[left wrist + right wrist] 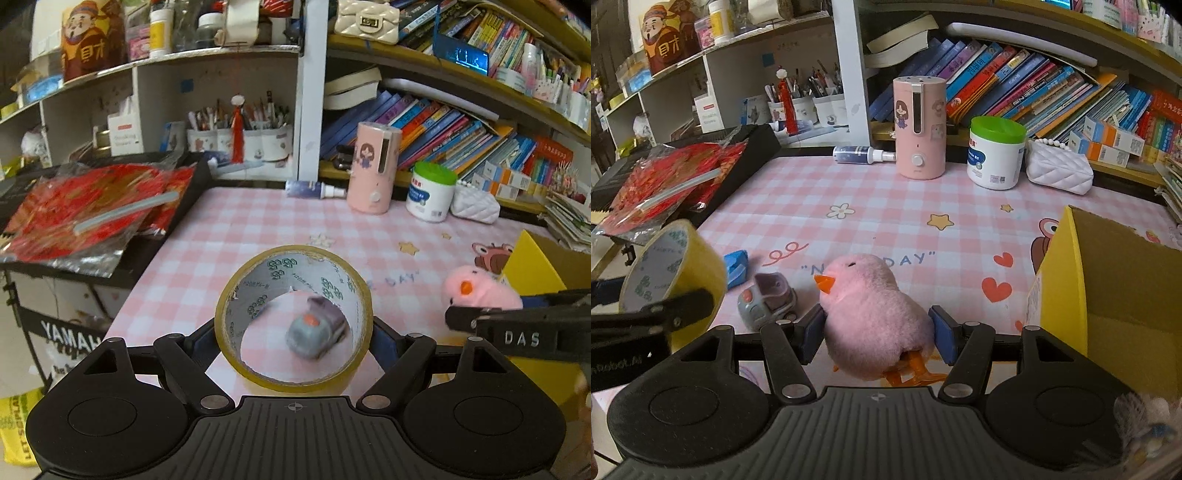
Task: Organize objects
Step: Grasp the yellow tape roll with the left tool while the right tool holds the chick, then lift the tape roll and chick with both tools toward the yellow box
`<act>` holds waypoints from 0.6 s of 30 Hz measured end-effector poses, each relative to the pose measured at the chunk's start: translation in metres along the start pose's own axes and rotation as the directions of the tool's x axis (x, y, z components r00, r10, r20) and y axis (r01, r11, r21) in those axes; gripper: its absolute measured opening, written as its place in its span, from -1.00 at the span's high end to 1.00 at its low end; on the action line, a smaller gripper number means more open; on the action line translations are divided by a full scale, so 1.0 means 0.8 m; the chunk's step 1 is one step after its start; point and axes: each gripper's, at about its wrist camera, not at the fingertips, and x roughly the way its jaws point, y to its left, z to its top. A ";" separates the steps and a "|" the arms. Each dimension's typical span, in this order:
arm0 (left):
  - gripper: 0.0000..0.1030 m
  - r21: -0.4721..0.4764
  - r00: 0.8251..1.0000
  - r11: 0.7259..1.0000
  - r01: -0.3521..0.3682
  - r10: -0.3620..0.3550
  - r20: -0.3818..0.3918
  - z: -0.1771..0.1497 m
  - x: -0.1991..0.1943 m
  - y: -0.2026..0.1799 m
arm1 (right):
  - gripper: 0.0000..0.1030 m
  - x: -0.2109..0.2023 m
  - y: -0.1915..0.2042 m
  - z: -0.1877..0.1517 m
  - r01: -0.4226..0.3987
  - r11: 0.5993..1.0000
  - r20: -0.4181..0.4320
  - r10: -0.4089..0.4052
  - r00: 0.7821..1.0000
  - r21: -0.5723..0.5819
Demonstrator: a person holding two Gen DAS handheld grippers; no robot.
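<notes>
My left gripper (293, 336) is shut on a yellow tape roll (258, 373) and holds it above the pink checked table (258, 221). The roll also shows at the left of the right wrist view (698, 269). My right gripper (877, 332) is shut on a pink plush chick (875, 314), which also shows in the left wrist view (480, 290). A grey toy car (768, 301) sits on the table between both grippers; it is seen through the roll in the left wrist view (314, 332). A blue object (737, 266) lies beside the car.
A yellow cardboard box (1108, 295) stands open at the right. At the back stand a pink humidifier (919, 129), a white jar with a green lid (995, 153), a spray bottle (860, 154) and a white quilted purse (1058, 170). Red packets (672, 184) lie on a black keyboard at left.
</notes>
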 end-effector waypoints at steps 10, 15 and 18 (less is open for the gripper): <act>-0.61 -0.003 0.999 1.000 0.009 -0.009 -0.034 -0.039 -0.039 0.018 | -0.11 -0.025 0.023 -0.031 0.011 1.000 -0.030 -0.011 0.999 0.009; -0.61 -0.004 0.999 1.000 0.015 -0.015 -0.032 -0.055 -0.059 0.030 | -0.11 -0.042 0.041 -0.050 0.014 1.000 -0.038 -0.014 0.999 0.006; -0.61 0.000 0.999 1.000 0.021 -0.021 -0.038 -0.066 -0.071 0.036 | -0.11 -0.053 0.050 -0.062 0.020 1.000 -0.040 -0.019 0.999 0.012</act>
